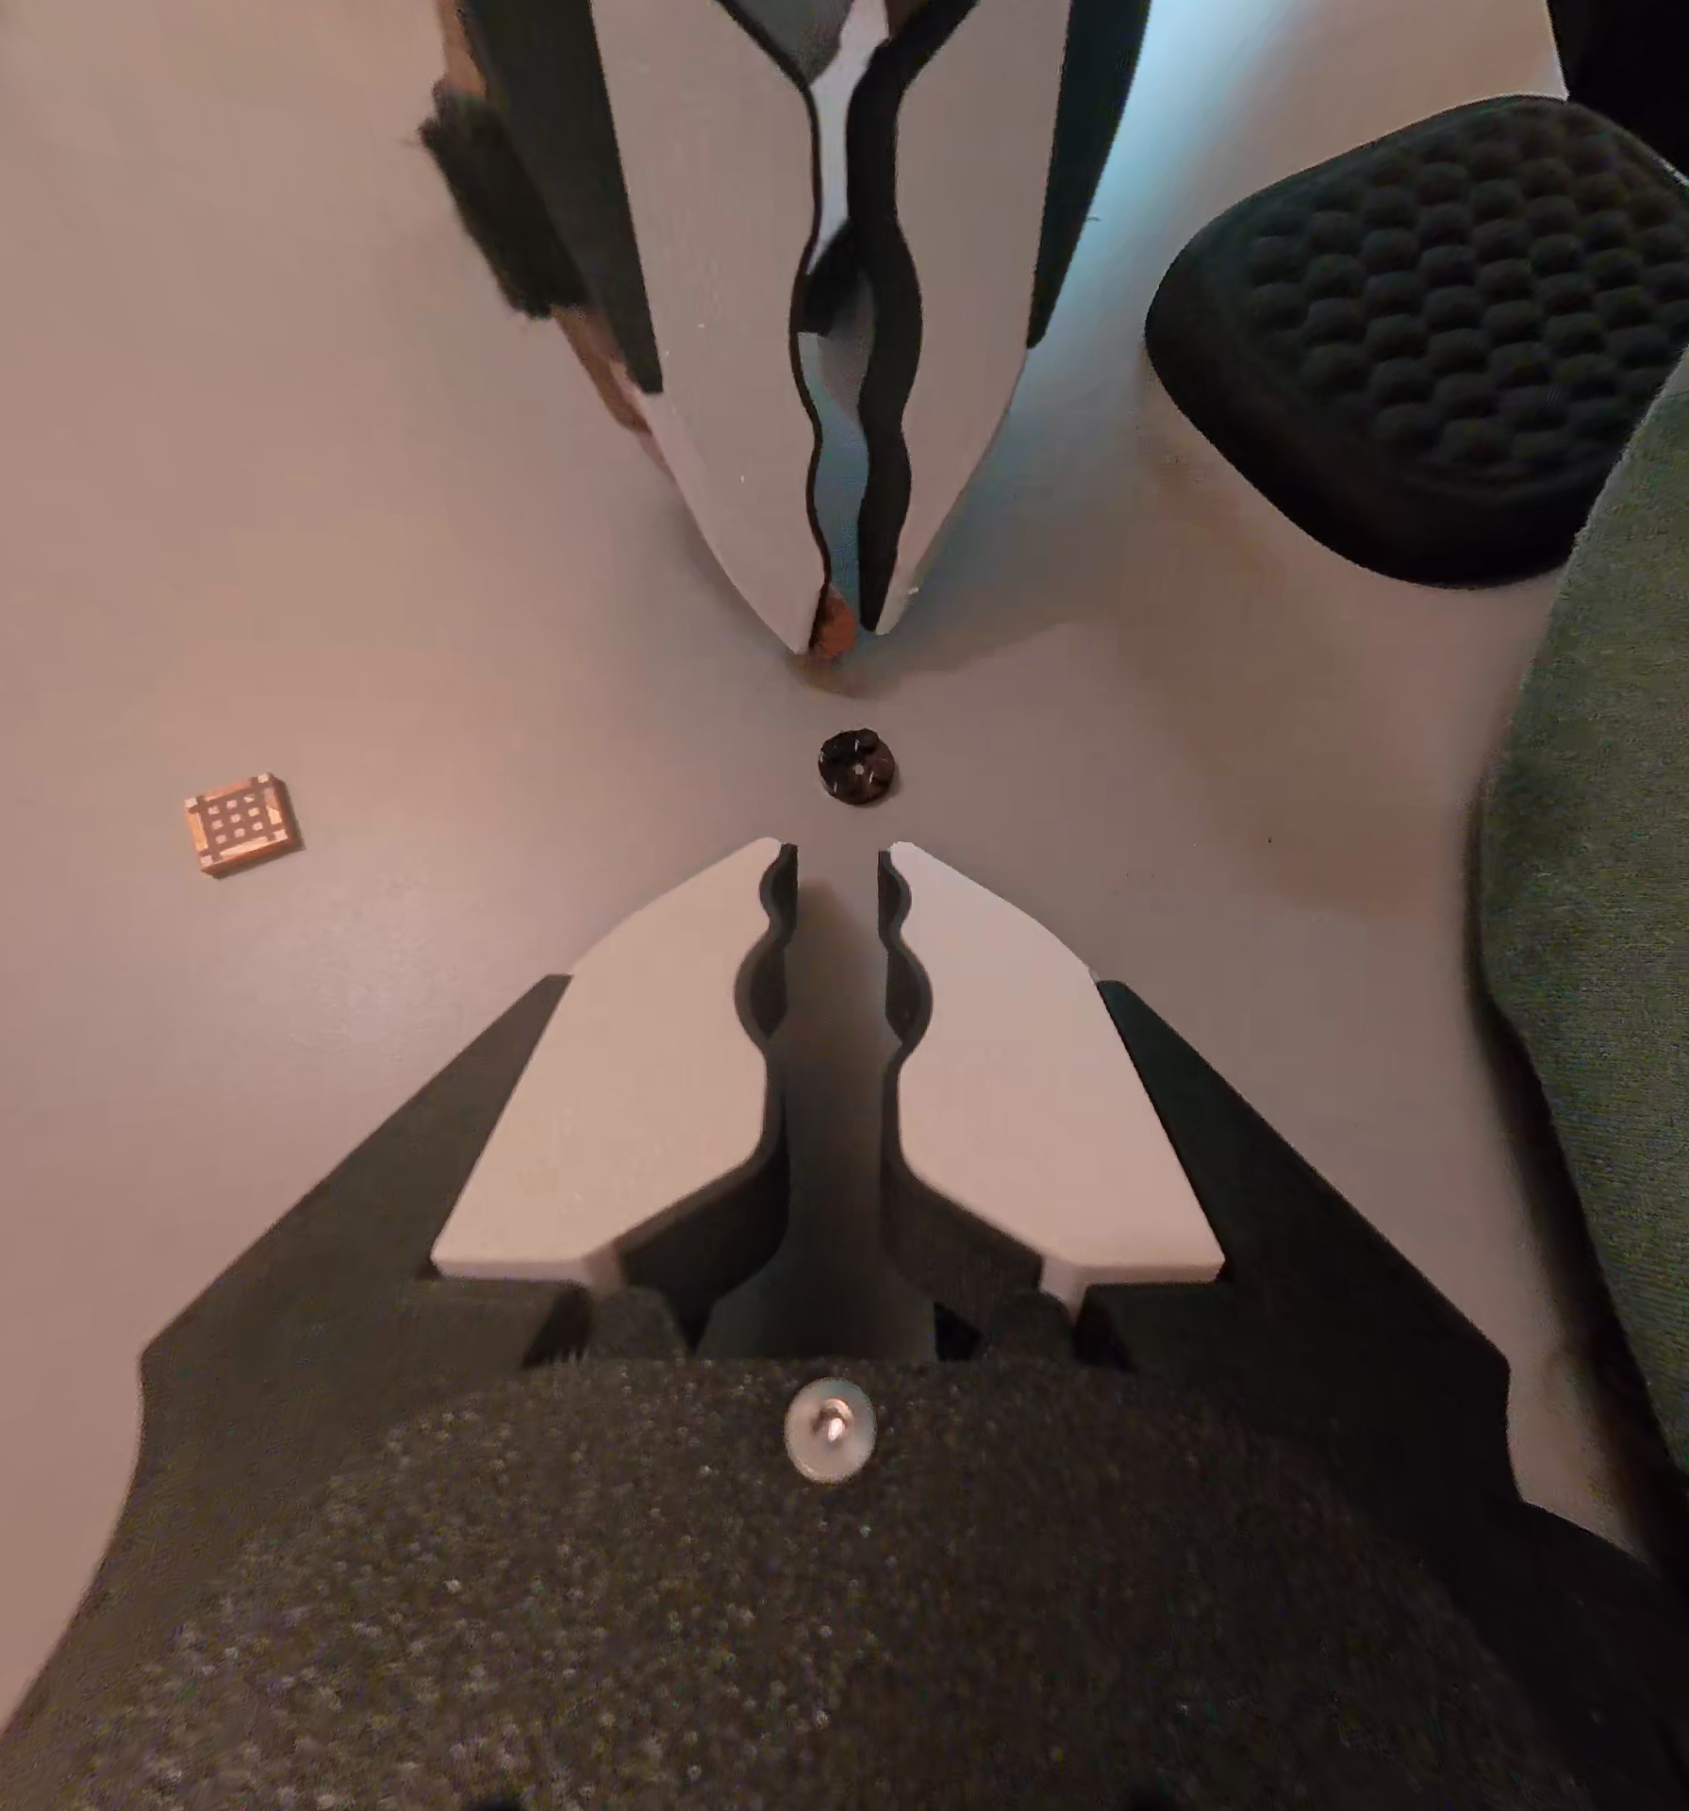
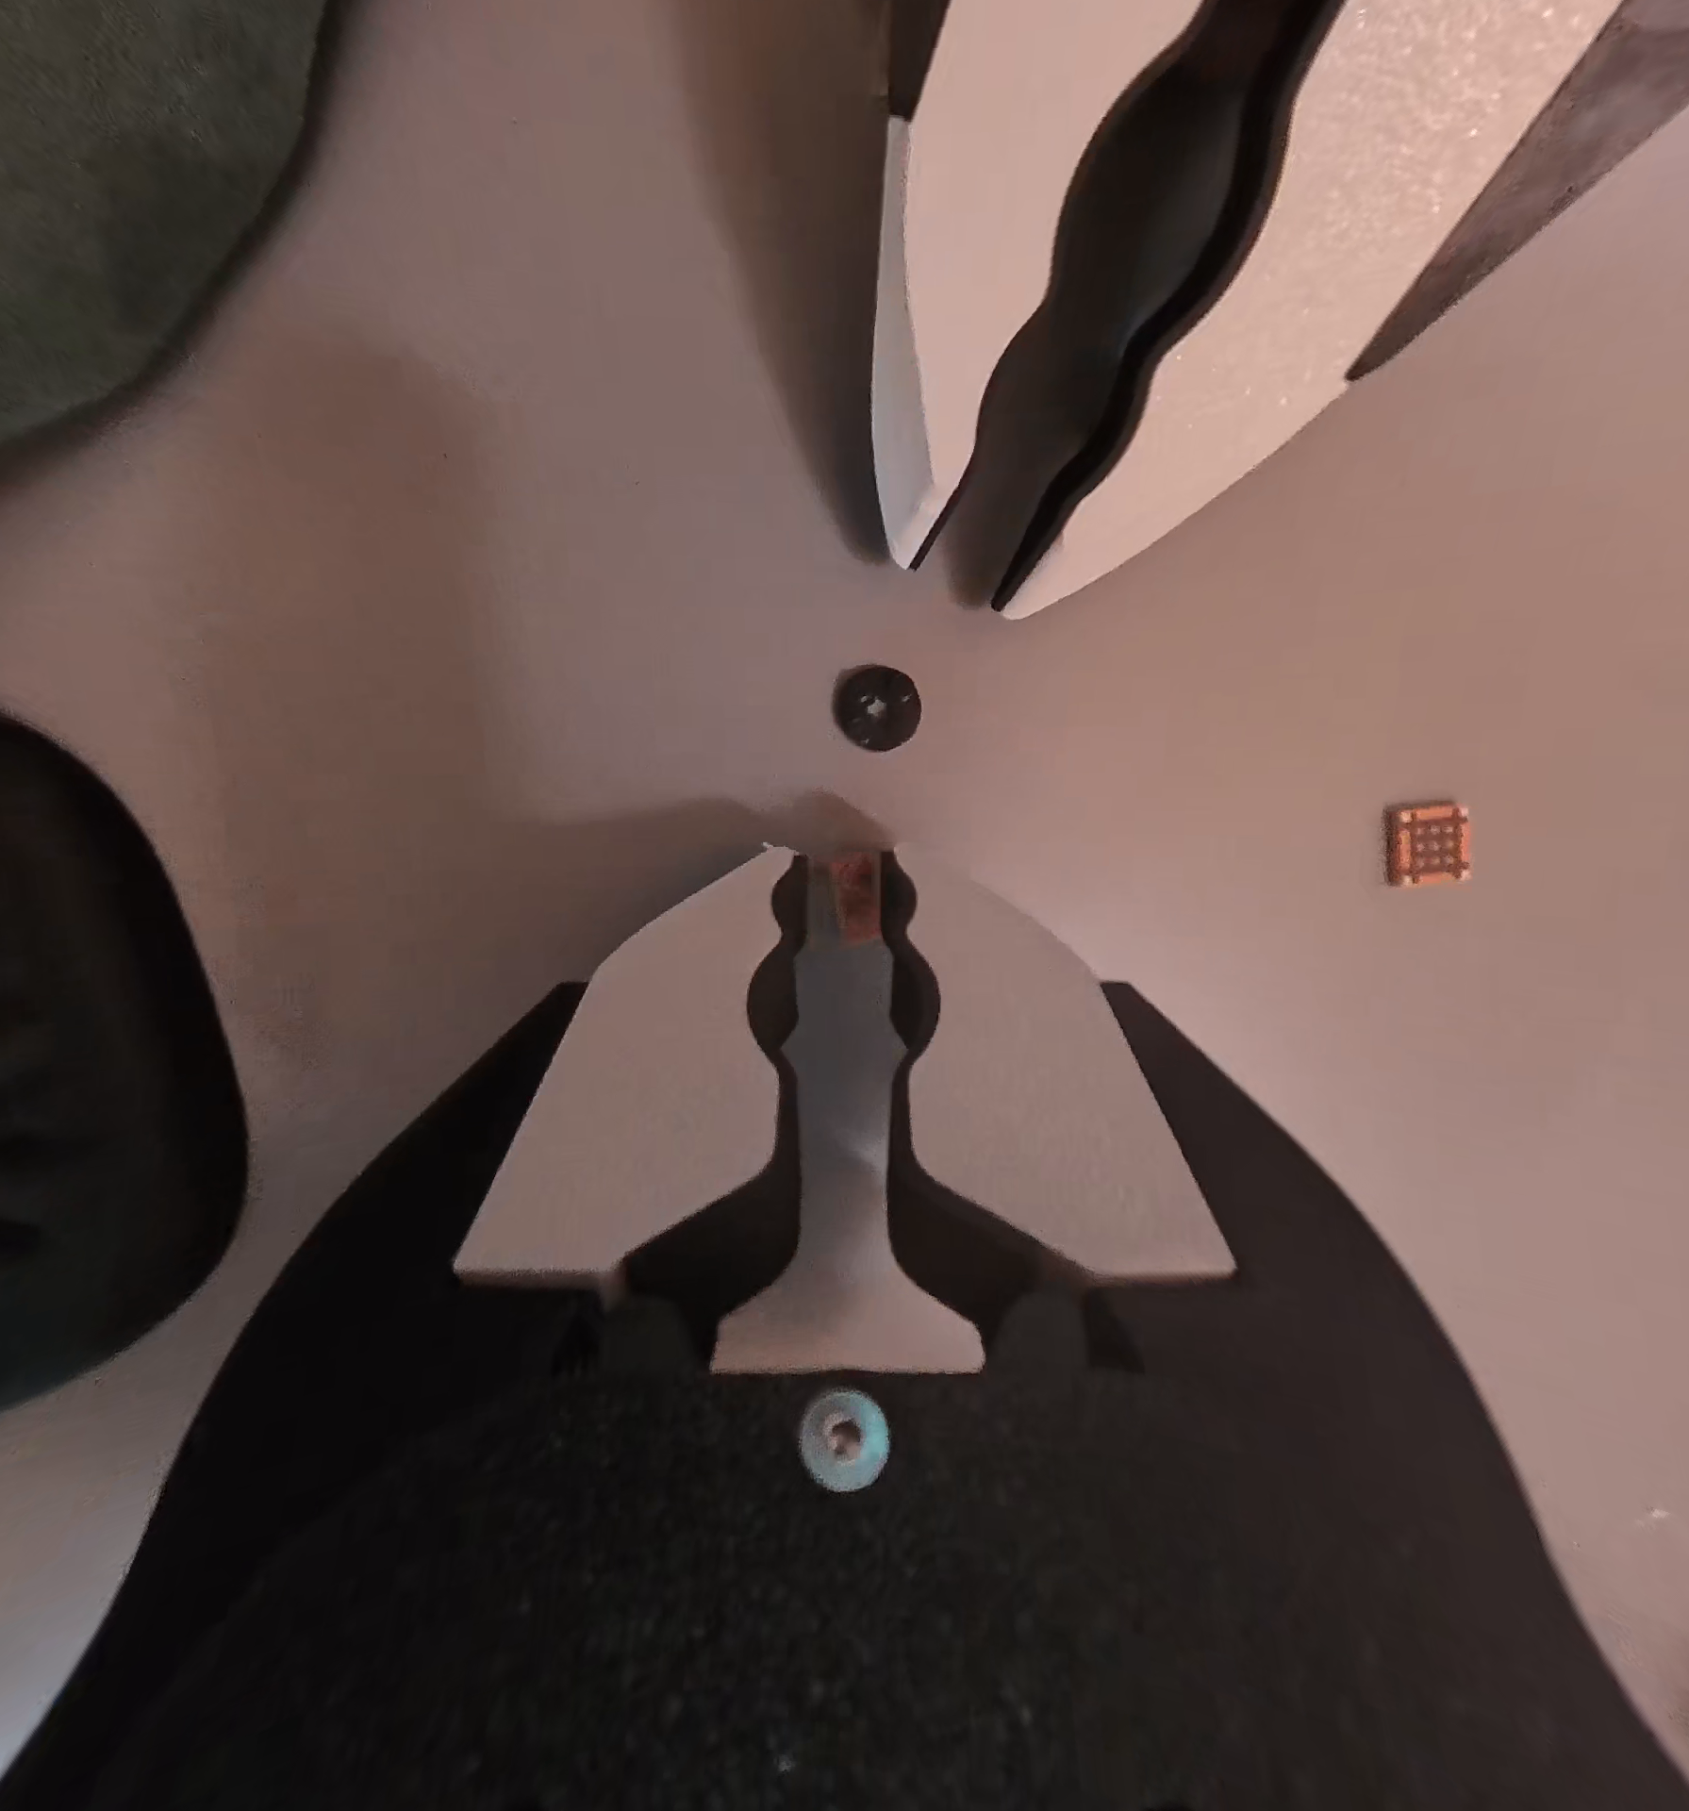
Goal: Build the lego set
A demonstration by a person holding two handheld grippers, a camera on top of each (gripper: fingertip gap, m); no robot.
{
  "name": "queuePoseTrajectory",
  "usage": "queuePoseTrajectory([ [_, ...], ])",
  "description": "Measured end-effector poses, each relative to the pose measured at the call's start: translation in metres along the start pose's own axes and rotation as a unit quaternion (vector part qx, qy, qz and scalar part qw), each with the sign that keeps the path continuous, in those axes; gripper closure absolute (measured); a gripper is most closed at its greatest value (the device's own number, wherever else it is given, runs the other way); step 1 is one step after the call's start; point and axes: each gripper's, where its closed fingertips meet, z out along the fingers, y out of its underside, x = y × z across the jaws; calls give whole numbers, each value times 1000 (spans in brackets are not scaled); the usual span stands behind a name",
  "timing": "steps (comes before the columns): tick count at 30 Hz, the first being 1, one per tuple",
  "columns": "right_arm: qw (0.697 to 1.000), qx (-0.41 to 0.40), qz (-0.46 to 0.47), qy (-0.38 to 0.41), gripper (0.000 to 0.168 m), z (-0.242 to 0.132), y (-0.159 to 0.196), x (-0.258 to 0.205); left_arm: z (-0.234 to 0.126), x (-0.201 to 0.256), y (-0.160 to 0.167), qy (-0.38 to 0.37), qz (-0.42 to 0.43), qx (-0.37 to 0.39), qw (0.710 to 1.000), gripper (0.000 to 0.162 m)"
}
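Your left gripper (image 1: 837,851) stands narrowly parted, nothing between its fingers — tips just short of the black round lego piece (image 1: 856,768) lying flat on the pale table (image 1: 331,490). Your right gripper (image 2: 838,855) is pinched on a small brown lego piece (image 2: 855,897), held at the very tips. The black round piece sits between the two grippers, touching neither. A tan grid-patterned square tile (image 1: 240,821) lies well apart, off to one side. A black textured pad (image 1: 1448,333) and green fabric (image 1: 1644,980) edge the table.
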Motion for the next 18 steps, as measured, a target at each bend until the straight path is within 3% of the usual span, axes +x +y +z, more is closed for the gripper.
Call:
queuePoseTrajectory([
  [11, 999, -37, 7, -7, 154, -6, 6, 1, 0, 0, 0, 0, 0, 0, 1000, 147],
  [13, 999, -41, 6, -19, 161, -3, 7, 0, 0, 0, 0, -1, 1, 0, 1000, 147],
  [18, 999, -9, 41, 1, 161, -6, -14, 12, 0, 0, 0, -2, 1, -1, 1000, 147],
])
